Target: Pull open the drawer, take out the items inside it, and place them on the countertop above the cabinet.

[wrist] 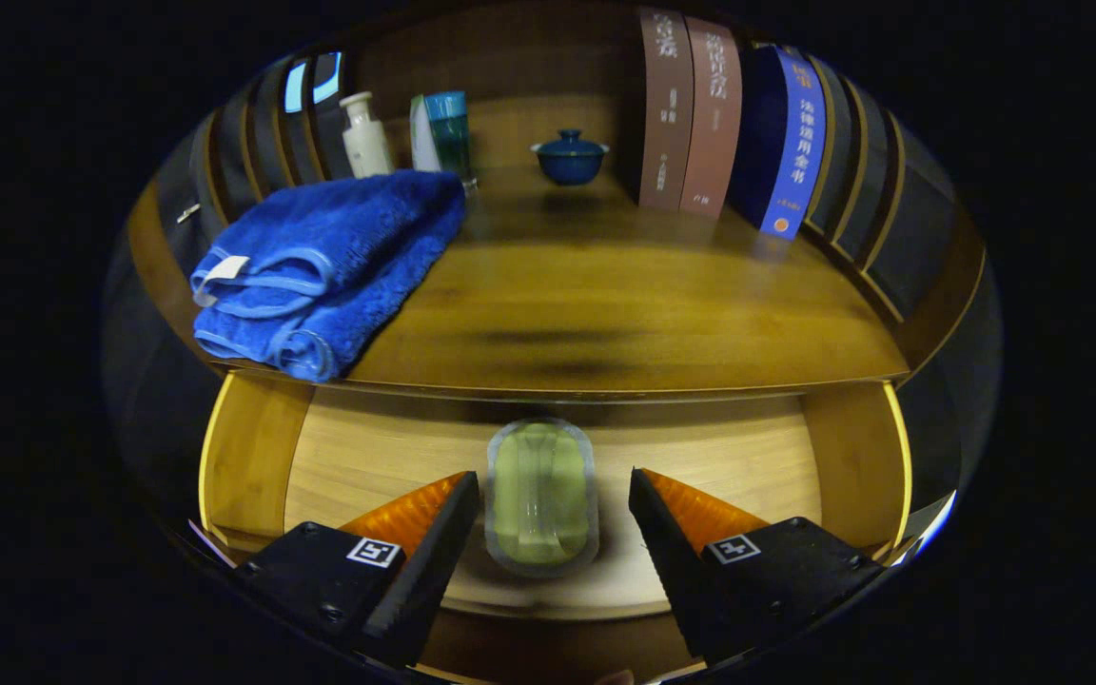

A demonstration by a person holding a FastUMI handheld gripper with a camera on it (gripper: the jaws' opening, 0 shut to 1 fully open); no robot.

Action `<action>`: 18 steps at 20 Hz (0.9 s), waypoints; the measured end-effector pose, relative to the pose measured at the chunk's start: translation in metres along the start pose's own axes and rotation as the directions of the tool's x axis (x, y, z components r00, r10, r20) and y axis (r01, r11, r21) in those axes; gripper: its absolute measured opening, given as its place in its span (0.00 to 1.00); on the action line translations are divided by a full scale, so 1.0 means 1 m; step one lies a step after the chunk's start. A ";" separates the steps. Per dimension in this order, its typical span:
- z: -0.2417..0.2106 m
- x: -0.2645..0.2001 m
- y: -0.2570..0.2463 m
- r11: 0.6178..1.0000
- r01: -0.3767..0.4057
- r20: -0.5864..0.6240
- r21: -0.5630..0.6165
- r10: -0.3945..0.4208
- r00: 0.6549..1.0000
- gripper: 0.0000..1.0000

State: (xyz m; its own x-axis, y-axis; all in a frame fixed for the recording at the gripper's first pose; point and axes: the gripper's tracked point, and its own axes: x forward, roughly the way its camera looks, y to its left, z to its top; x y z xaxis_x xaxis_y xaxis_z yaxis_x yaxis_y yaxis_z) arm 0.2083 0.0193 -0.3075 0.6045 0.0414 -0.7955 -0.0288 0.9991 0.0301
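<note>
The wooden drawer (253, 457) stands pulled open below the countertop (605, 304). On the drawer floor lies a clear oblong box with a green inside (541, 495). My gripper (553, 514) hangs above the drawer, open, with the box in the gap between its two fingers; neither finger touches it. A folded blue towel (329, 271) lies on the countertop's left front, its rolled edge hanging slightly over the lip above the drawer.
At the back of the countertop stand a white bottle (364, 135), a teal glass container (448, 128), a blue lidded bowl (569, 157) and upright books (729, 124). Dark slatted walls close both sides. Bare wood spans the countertop's middle and right.
</note>
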 end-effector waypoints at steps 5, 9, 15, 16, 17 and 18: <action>-0.014 0.024 0.003 1.000 -0.018 -0.102 -0.005 0.018 0.995 0.74; -0.001 0.026 0.002 1.000 0.001 -0.072 -0.029 -0.003 0.997 0.22; -0.017 0.010 0.003 0.999 -0.002 -0.071 -0.042 -0.001 0.997 0.14; -0.018 0.005 0.004 0.999 -0.007 -0.060 -0.037 0.005 0.998 0.14; -0.017 -0.002 0.003 0.999 -0.008 -0.045 -0.035 0.006 0.999 0.14; -0.015 -0.011 0.003 0.999 -0.007 -0.026 -0.037 0.006 1.000 0.14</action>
State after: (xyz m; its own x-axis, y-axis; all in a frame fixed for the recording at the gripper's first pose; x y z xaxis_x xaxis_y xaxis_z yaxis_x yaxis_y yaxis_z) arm 0.1897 0.0216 -0.3079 0.5831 0.0476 -0.8110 -0.0626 0.9979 0.0136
